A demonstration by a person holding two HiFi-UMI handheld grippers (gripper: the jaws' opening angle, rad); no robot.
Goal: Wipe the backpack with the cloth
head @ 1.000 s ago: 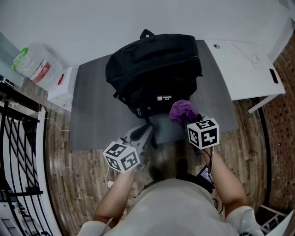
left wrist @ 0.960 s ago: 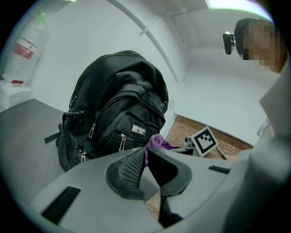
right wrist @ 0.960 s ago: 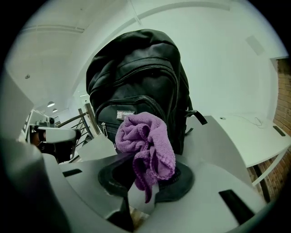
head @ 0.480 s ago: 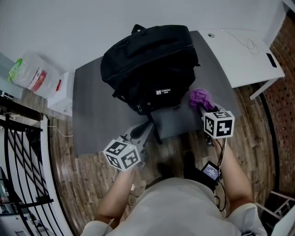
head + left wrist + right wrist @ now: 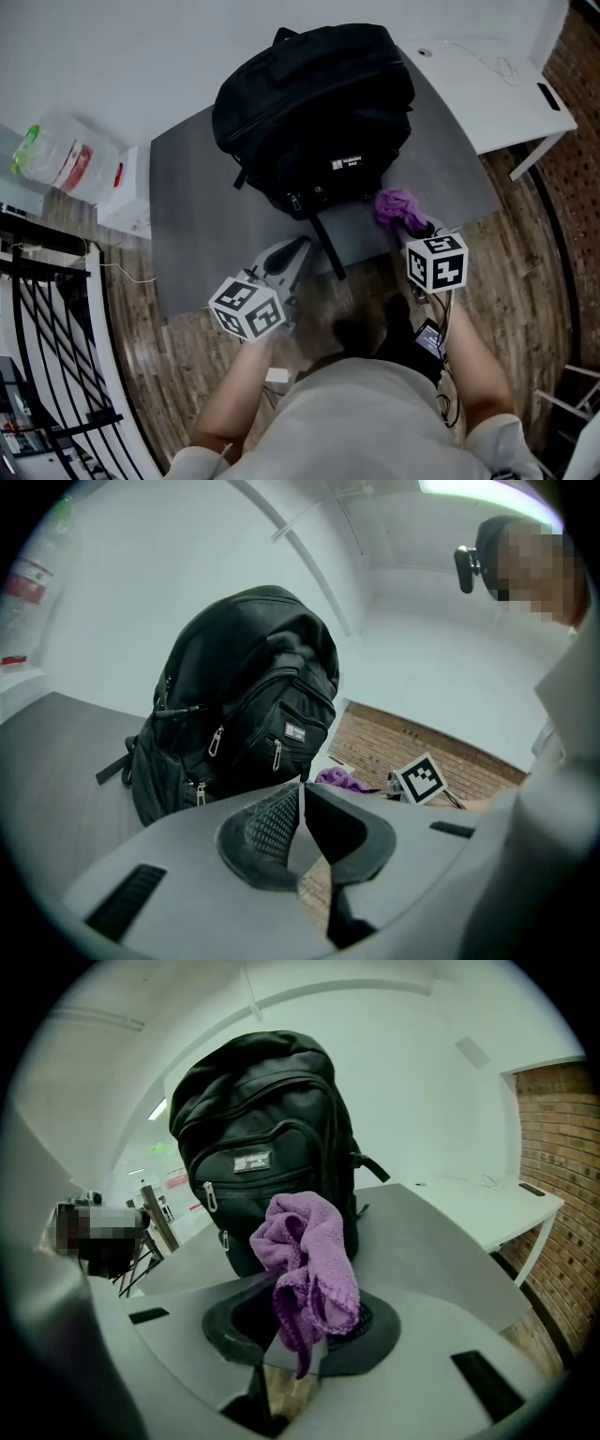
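R gripper (image 5: 302, 1327) is clamping the purple cloth (image 5: 305, 1260): jaws closed on its lower folds, the rest bunching up above them. L gripper (image 5: 301, 794) is holding nothing, jaws pressing together at the tips. Both are hovering over the near edge of the grey table (image 5: 187, 216). Cloth is sitting just in front of the black backpack (image 5: 314, 112), by its lower right corner; can't tell if they're touching. Backpack is standing on the table, logo side facing the person. White desk (image 5: 478, 94) is sitting beside the table on the right.
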